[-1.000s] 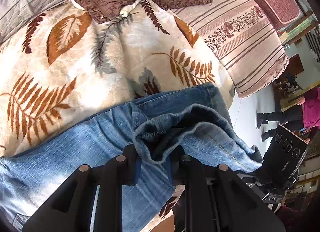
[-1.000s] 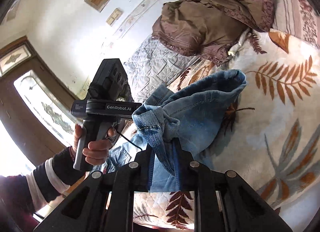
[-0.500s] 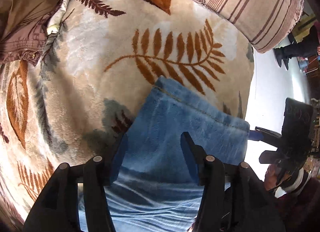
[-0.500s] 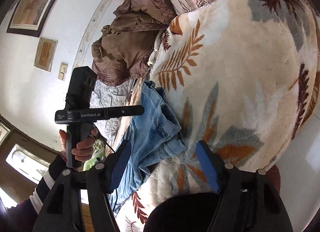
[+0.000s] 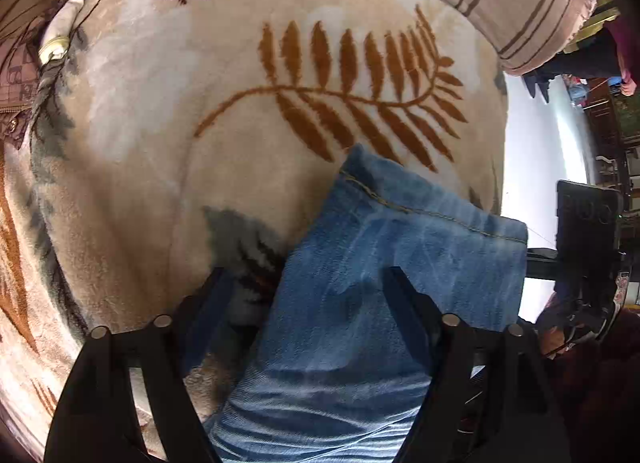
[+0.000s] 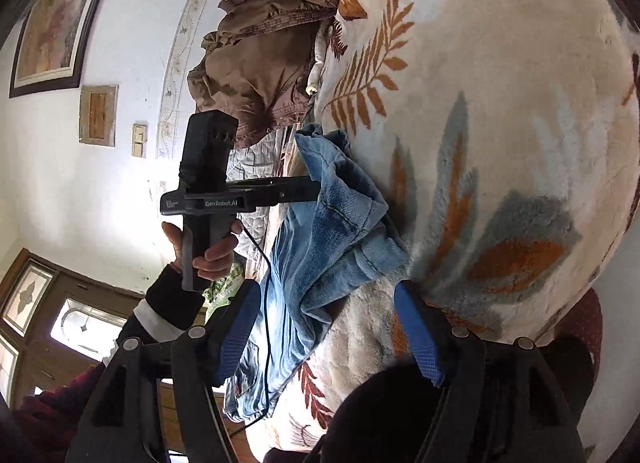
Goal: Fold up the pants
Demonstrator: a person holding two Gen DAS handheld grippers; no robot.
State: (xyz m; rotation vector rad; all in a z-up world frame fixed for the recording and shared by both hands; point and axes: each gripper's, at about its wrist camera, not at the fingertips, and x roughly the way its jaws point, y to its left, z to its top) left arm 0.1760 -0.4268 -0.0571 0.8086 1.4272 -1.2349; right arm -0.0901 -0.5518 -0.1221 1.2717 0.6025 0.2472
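Blue jeans (image 5: 420, 239) lie on a cream blanket with a leaf pattern (image 5: 200, 123), one leg end flat with its stitched hem toward the far side. My left gripper (image 5: 308, 287) points steeply down over that leg. Its jaws are opening, the denim lies below and between them, and the pads do not press on it. In the right wrist view the jeans (image 6: 332, 231) are rumpled at the bed's edge. My right gripper (image 6: 328, 323) stands open just short of them, its blue pads (image 6: 240, 327) empty. A hand holds the left gripper (image 6: 312, 189) against the denim.
A crumpled brown cover (image 6: 264, 63) is heaped at the head of the bed, and a striped bedspread (image 5: 520, 3) lies beyond the blanket. A white wall with a framed picture (image 6: 48, 23) and a door stand to the left. A dark rounded shape (image 6: 380, 415) sits below my right gripper.
Both grippers let go of the pinched denim and their jaws spread apart. The jeans leg dropped from a lifted bunch to lying flat on the blanket, and both grippers came down.
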